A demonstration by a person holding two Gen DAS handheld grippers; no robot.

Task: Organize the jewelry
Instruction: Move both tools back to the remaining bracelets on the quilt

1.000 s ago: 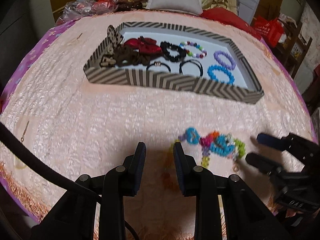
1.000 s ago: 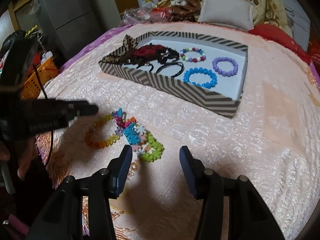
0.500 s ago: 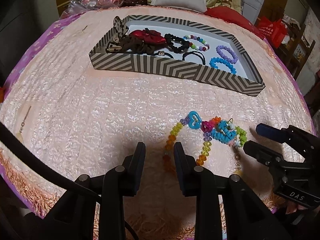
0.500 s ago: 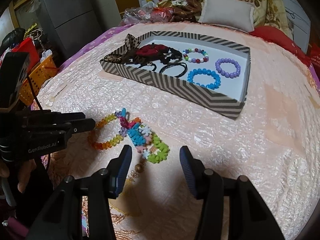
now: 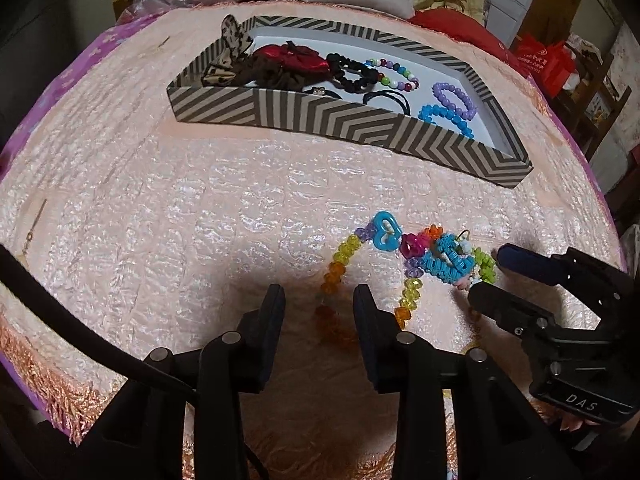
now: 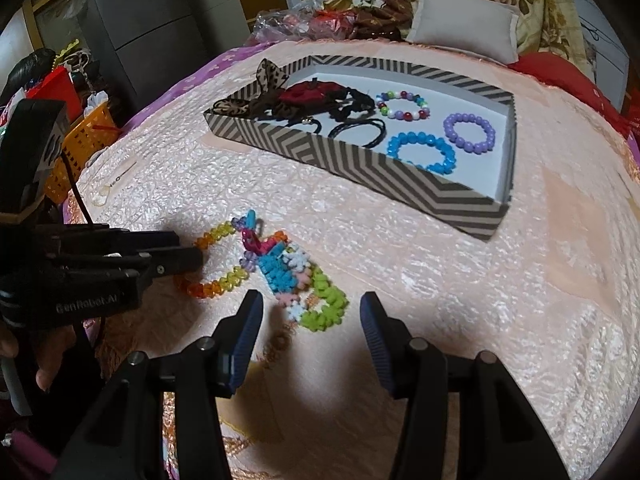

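nearest, the left claw (image 5: 318, 304) stands open with its pads either side of the orange end of a rainbow bead bracelet (image 5: 334, 268) on the pink bedspread (image 5: 160, 220), and the right claw (image 6: 310, 316) is open too, straddling a green-and-blue plastic charm chain (image 6: 296, 280) tangled with that bracelet. farther back sits a striped box (image 6: 400, 178) holding a blue bead bracelet (image 6: 422, 152), a purple bead bracelet (image 6: 470, 132), a multicolour bead bracelet (image 6: 402, 105), black hair ties (image 6: 358, 130) and a red bow (image 6: 310, 94). beyond it lies a grey pillow (image 6: 464, 26).
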